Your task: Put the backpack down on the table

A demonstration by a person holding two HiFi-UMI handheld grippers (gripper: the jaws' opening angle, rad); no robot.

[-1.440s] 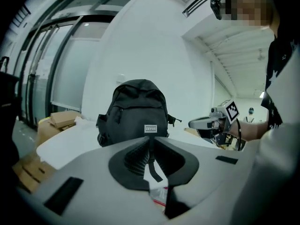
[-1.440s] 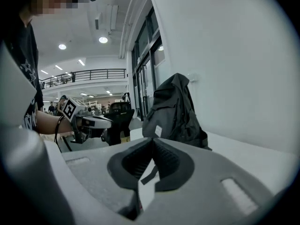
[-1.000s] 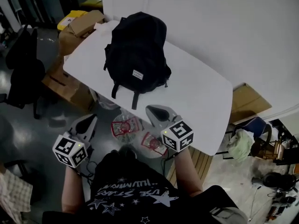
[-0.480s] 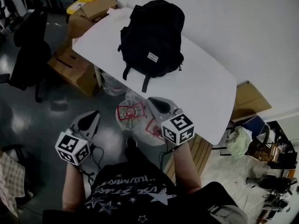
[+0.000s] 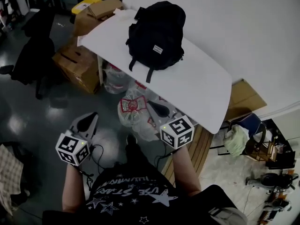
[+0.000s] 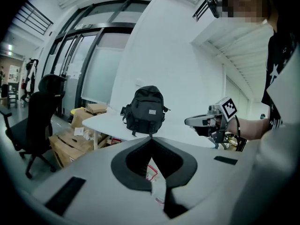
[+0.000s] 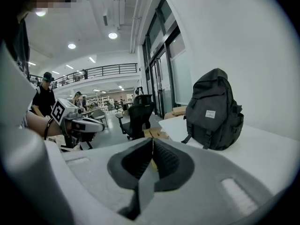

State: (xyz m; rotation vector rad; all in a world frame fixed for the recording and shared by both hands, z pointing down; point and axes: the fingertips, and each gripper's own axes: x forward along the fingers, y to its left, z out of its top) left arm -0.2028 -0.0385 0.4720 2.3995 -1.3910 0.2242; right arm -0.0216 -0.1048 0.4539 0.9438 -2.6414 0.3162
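Tools: left tool [image 5: 90, 118] and right tool [image 5: 153, 105], jaws of both pressed together, nothing held, well short of the tabletop [image 5: 201, 88]. Backpack [image 5: 157, 34]: black, upright on the tabletop's left end. Cardboard boxes [image 5: 77, 62]: floor, beside that end.

Left gripper [image 5: 91, 117]: pale grey shell, dark padded front, tapering toward tip. Right gripper [image 5: 152, 105]: same build. Behind each, white cube [image 5: 72, 149] with black square markers on faces. Black cables [image 5: 97, 154] run back from cubes toward torso. In gripper views: smooth light grey shell, dark V-shaped pads [image 6: 133, 161], dark rectangular slot [image 6: 65, 196] either side. Behind grippers, black T-shirt [image 5: 126, 191], white stars and white lettering; forearms unsleeved.
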